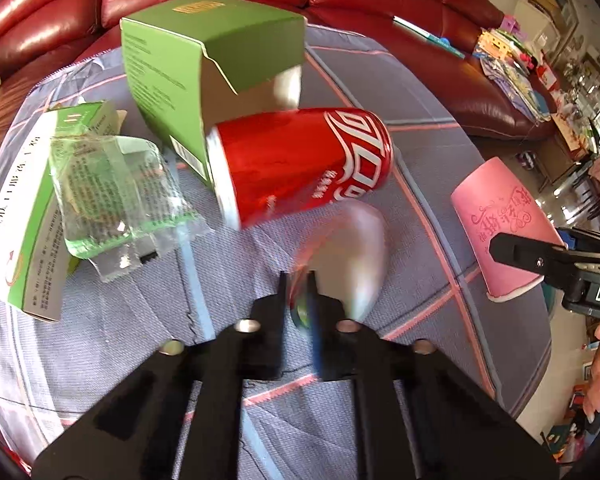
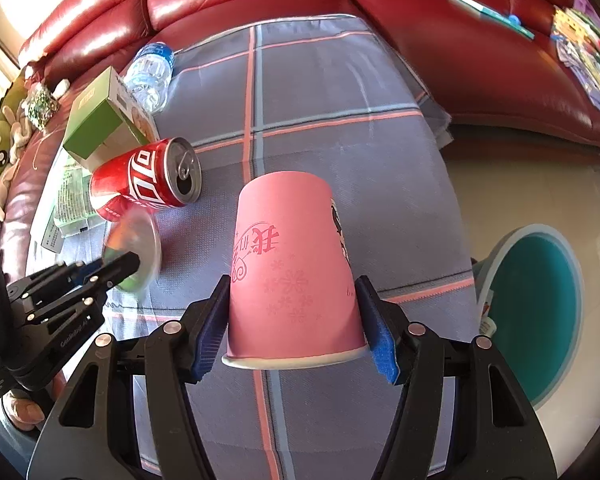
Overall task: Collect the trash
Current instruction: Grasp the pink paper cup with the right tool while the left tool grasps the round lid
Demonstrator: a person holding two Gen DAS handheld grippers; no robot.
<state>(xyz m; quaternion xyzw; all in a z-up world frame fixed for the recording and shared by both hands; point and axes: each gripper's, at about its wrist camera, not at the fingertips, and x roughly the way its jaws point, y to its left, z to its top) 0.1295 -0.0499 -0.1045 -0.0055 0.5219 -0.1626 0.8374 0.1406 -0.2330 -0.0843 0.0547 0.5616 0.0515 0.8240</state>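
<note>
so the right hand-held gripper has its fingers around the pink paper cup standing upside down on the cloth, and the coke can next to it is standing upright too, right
Not quite: the coke can is lying on its side, its opened top facing sideways, as the right wrist view shows. The rest holds: the right hand-held gripper has its fingers on either side of the pink paper cup, which stands upside down on the cloth.

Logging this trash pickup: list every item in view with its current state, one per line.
pink paper cup: upside down, between the right gripper pads
red soda can: on its side, tab opened
green box: end flap open
water bottle: lying flat
clear wrapper: crumpled, empty
blurred clear item: pinched in the left gripper
teal bin: open, on the floor
</note>
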